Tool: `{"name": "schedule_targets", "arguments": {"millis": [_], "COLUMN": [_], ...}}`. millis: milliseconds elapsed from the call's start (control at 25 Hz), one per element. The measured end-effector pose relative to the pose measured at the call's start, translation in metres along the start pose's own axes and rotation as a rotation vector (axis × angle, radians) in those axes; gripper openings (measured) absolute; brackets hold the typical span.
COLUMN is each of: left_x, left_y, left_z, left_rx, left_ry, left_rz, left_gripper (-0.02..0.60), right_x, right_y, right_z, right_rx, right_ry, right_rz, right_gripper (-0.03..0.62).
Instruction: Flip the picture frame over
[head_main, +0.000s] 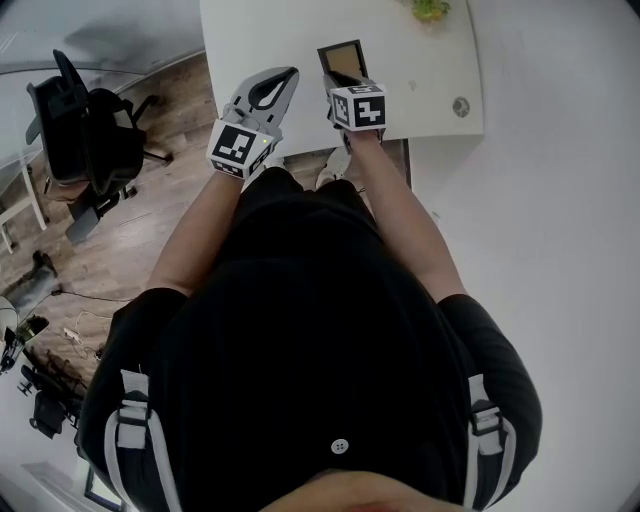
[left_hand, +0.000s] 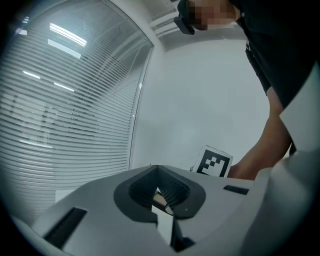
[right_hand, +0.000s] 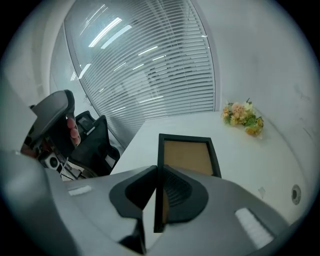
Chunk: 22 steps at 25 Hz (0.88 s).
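So: right gripper (right_hand: 157, 175) is clamped on the near edge of the picture frame (right_hand: 186, 156), which juts ahead of its jaws over the table (right_hand: 270, 150), brown panel up. Left gripper (left_hand: 160, 192) is closed, holding nothing. Flip looks barely started; turnover and set-down are left.

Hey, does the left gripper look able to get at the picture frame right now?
Probably yes. The left gripper sits right beside the picture frame, with nothing between them; the right gripper clamps only one edge.
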<state>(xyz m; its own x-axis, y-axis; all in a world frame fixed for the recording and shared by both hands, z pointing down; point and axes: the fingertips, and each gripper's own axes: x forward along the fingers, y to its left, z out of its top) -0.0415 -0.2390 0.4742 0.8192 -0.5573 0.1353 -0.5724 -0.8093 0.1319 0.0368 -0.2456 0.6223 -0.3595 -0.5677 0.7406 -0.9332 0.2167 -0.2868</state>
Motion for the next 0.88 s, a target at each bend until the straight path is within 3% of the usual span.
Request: {"name": "schedule_targets", "arguments": {"millis": [880], "left_x": [0.012], "left_y": [-0.030], "left_z": [0.024], "left_rx": [0.050], "left_ry": [-0.018], "left_rz": [0.068], "left_gripper": [0.005], "right_x": [-0.032], "right_y": [0.004], "right_z": [0.006], "right_rx": [0.313], "right_ry": [0.016], "right_rz": [0.357], "right_gripper": [0.051]}}
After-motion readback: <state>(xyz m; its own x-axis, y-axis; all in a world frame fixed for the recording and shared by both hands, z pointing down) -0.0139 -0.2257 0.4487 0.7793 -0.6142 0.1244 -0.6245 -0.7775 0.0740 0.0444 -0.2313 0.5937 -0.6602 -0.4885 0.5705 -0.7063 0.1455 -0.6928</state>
